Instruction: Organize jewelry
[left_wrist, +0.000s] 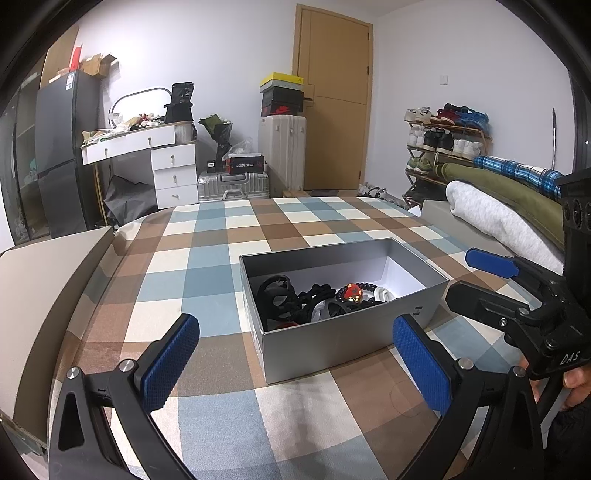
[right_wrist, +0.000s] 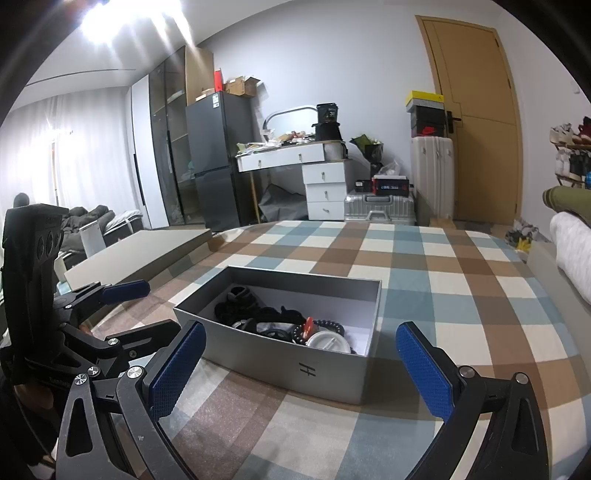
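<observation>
Here we hold the left hand-held gripper (left_wrist: 295, 365) low over the checked cloth (left_wrist: 207, 258), its two blue pads wide apart with nothing between them. The right hand-held gripper (right_wrist: 301, 369) sits the same way, pads spread and empty, and it also shows from the side at the right edge of the left wrist view, just beside the box.

Between and just ahead of both grippers stands an open grey box (left_wrist: 332, 339) on the cloth-covered surface. The jewelry lies heaped in its nearer half: a tangle of black pieces (left_wrist: 291, 299), a dark beaded bracelet (right_wrist: 328, 325) with a red and gold charm (left_wrist: 353, 291), and a white round piece (right_wrist: 328, 341) against the front wall. The far end of the box is bare white inside. We cannot tell the black pieces apart one from another.

To the left a flat grey lid or board (right_wrist: 136, 254) lies at the edge of the surface. To the right, folded clothes (left_wrist: 491, 214) are stacked, grey below, green and blue plaid above.

Beyond the surface we see a white dresser (left_wrist: 173, 170), a dark fridge (left_wrist: 62, 155), suitcases (left_wrist: 282, 147), a shoe rack (left_wrist: 447, 144) and a wooden door (left_wrist: 332, 96).
</observation>
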